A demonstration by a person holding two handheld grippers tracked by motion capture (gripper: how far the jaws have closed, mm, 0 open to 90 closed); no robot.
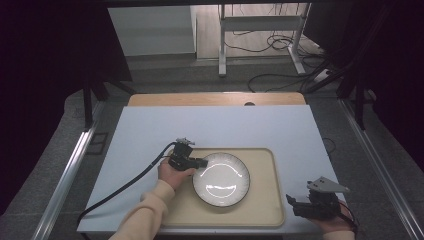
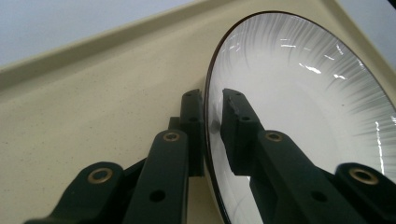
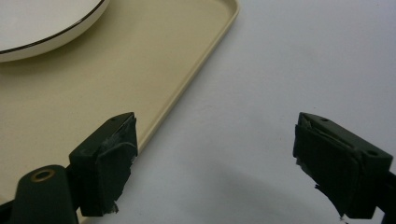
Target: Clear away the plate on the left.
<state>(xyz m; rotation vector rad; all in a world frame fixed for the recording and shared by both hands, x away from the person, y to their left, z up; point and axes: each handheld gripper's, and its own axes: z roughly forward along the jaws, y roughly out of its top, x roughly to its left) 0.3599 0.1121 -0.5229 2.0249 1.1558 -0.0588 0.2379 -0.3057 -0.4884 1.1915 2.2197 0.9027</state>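
Observation:
A white plate (image 1: 221,179) with a thin dark rim lies on a beige tray (image 1: 262,165) at the near middle of the table. My left gripper (image 1: 201,163) is at the plate's left edge, shut on its rim. In the left gripper view the plate (image 2: 303,98) has one jaw under its rim and one inside, and my left gripper (image 2: 213,116) pinches it. My right gripper (image 1: 292,204) hovers open by the tray's near right corner. In the right gripper view the right gripper (image 3: 215,163) spans the tray's edge (image 3: 187,88), with the plate (image 3: 42,23) at the top left.
The tray sits on a pale blue-white table top (image 1: 150,130) with a wooden strip (image 1: 215,99) at its far edge. A black cable (image 1: 125,185) trails from the left gripper toward the near left. Beyond the table are a metal stand (image 1: 260,30) and floor cables (image 1: 280,45).

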